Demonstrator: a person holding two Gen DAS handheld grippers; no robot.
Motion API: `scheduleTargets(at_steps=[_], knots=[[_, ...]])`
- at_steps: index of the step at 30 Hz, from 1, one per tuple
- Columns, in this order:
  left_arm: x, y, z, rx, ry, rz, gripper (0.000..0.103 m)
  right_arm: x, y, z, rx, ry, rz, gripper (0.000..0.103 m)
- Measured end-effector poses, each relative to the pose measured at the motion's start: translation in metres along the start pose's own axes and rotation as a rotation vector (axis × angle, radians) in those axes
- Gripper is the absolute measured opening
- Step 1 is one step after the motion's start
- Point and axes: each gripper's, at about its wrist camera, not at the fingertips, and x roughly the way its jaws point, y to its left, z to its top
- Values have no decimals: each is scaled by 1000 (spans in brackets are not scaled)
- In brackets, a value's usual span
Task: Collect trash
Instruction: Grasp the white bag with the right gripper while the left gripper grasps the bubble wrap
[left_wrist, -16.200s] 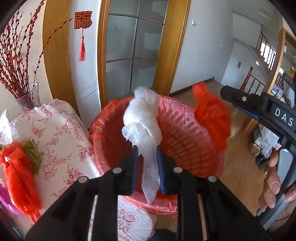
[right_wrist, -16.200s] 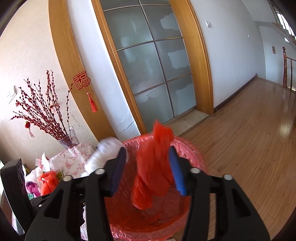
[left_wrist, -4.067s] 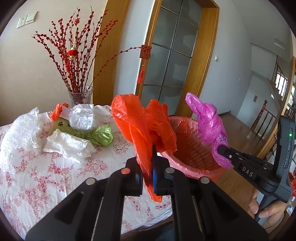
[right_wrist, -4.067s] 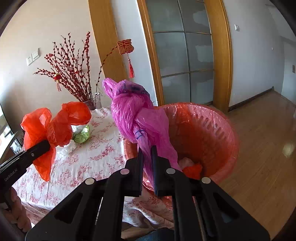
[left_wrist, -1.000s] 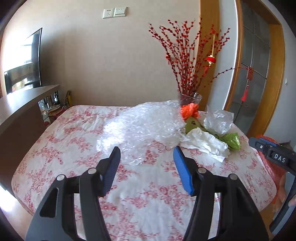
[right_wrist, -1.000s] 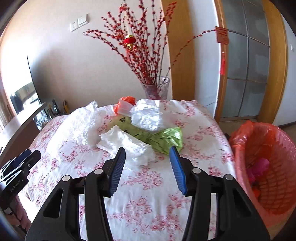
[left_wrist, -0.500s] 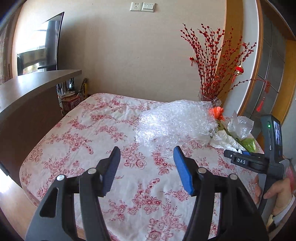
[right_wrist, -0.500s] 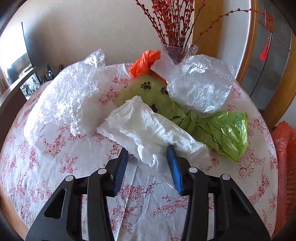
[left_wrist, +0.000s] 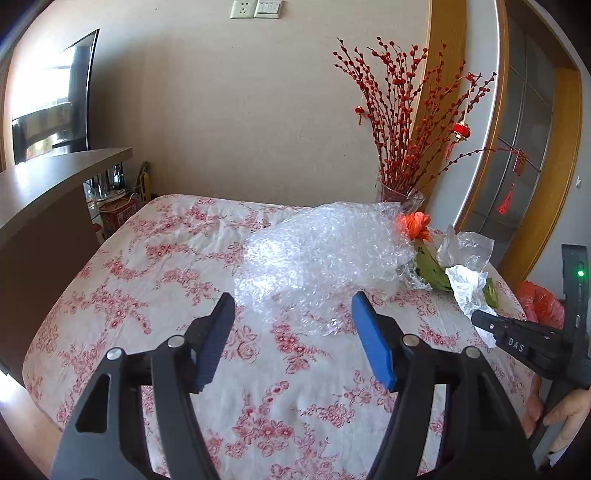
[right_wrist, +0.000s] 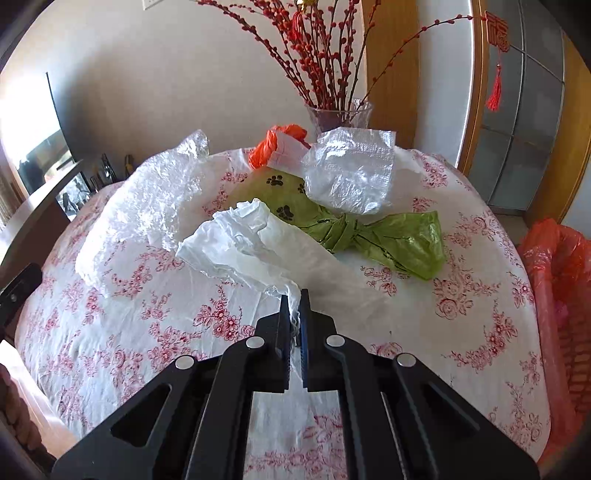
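- Bubble wrap (left_wrist: 325, 254), clear and crumpled, lies toward the far side of the floral-clothed table (left_wrist: 155, 266), left of the other trash; in the right wrist view it is the leftmost heap (right_wrist: 147, 206).
- Left gripper (left_wrist: 291, 339) hovers over the near part of the table with its blue-padded fingers spread wide and nothing between them, the wrap's near edge just beyond the tips.
- White plastic bag (right_wrist: 251, 247) sits right of the bubble wrap, its thin tail pinched between the pressed-together fingers of the right gripper (right_wrist: 294, 317); from the left wrist view the bag (left_wrist: 467, 284) hangs off that gripper's tip near the table's right edge.
- Green bag (right_wrist: 369, 229) with black paw prints, knotted in the middle, lies just behind the white one and touching it.
- Orange bag (right_wrist: 273, 144) and a clear plastic sheet (right_wrist: 351, 173) rest on the green bag's far end, in front of the glass vase (right_wrist: 340, 110) of red twigs at the table's far edge.
- Red-lined basket (right_wrist: 554, 295) stands beyond the table's right edge.
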Motion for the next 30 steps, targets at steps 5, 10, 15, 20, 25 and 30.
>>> scheduleTargets(at_steps=[5,10,15,20,25,30], knots=[[24,-13,17,27,44,-28,73,-21,-9,-3,15,-35,5,4],[63,-18,35,20,110,-21,78,-26,-25,-8,35,-37,-8,5],[107,-15,31,36,235,28,57,-32,-38,-20,56,-31,-15,5],[118,-10,16,43,282,40,34,-36,-41,-22,62,-35,-12,5],[113,-3,12,14,278,11,8,-40,-42,-21,67,-45,-1,5],[93,4,12,-9,236,-18,7,-51,-42,-21,67,-69,7,5]])
